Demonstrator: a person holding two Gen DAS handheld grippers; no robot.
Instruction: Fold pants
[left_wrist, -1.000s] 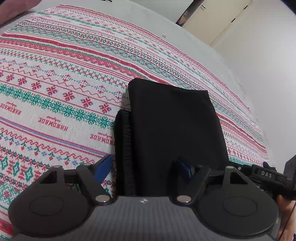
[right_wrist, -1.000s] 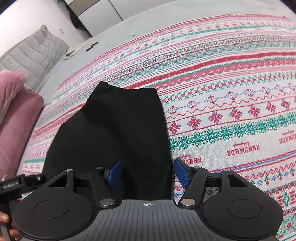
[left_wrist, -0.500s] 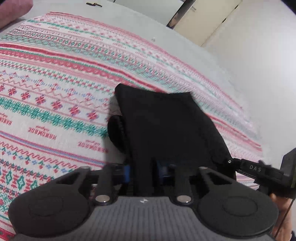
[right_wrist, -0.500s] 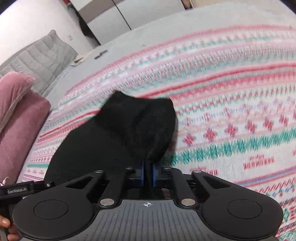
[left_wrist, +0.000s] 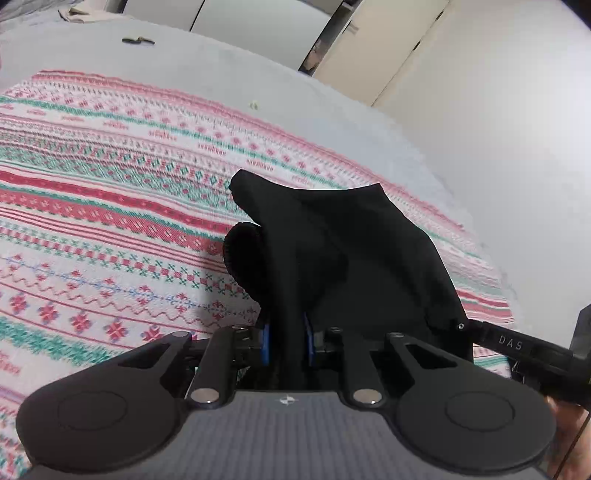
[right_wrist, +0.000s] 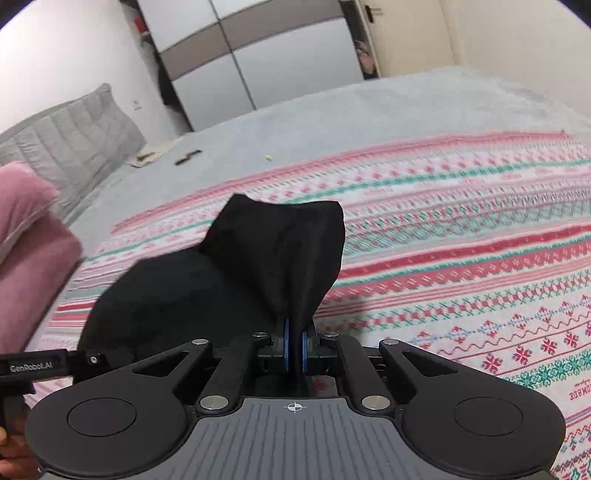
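The folded black pants (left_wrist: 351, 251) lie on a patterned red, green and white blanket (left_wrist: 110, 221), their near edge raised off it. My left gripper (left_wrist: 286, 332) has a thick bunch of that edge between its blue pads, and its jaws are still closing on it. The ribbed waistband (left_wrist: 243, 254) curls out to the left of the grip. In the right wrist view the pants (right_wrist: 258, 266) rise in a peak from my right gripper (right_wrist: 294, 345), which is shut on a thin fold of the cloth. Both grips sit on the same near edge.
The blanket (right_wrist: 461, 258) covers a grey bed. A pink pillow (right_wrist: 26, 240) and a grey quilted pillow (right_wrist: 66, 140) lie at the left. Small dark bits (right_wrist: 188, 157) sit on the grey sheet. A wardrobe (right_wrist: 258, 55) and walls stand beyond the bed.
Both grippers stood open over the flat pants; they have shut on the near edge and lifted it, carrying the cloth up and toward the far side.
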